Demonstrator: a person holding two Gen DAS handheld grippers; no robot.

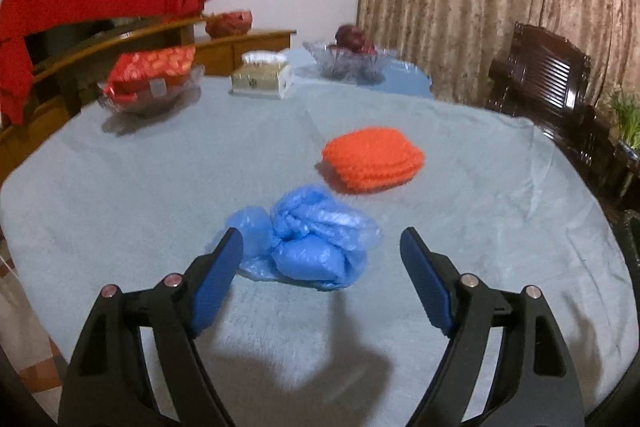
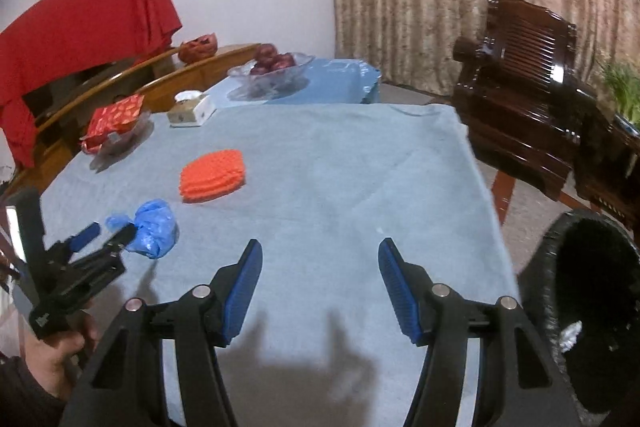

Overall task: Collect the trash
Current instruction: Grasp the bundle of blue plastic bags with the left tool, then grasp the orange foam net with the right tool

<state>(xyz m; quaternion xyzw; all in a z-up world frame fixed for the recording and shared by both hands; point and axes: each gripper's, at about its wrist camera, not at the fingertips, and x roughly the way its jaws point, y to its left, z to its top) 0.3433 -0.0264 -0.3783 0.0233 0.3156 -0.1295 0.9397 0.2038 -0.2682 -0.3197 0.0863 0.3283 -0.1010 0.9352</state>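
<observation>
A crumpled blue plastic bag (image 1: 308, 239) lies on the light blue table cloth (image 1: 120, 195). My left gripper (image 1: 322, 241) is open, its blue pads on either side of the bag's near end. The right wrist view shows the bag (image 2: 154, 223) at the left, with my left gripper (image 2: 111, 231) open at it. My right gripper (image 2: 320, 253) is open and empty over bare cloth near the table's right edge. A black trash bin (image 2: 592, 311) stands on the floor to the right of the table.
A stack of orange knitted mats (image 1: 374, 159) lies just beyond the bag. At the back stand a red packet in a glass bowl (image 1: 150, 83), a tissue box (image 1: 262, 75) and a glass fruit bowl (image 1: 348, 57). A dark wooden chair (image 2: 532, 87) is at the right.
</observation>
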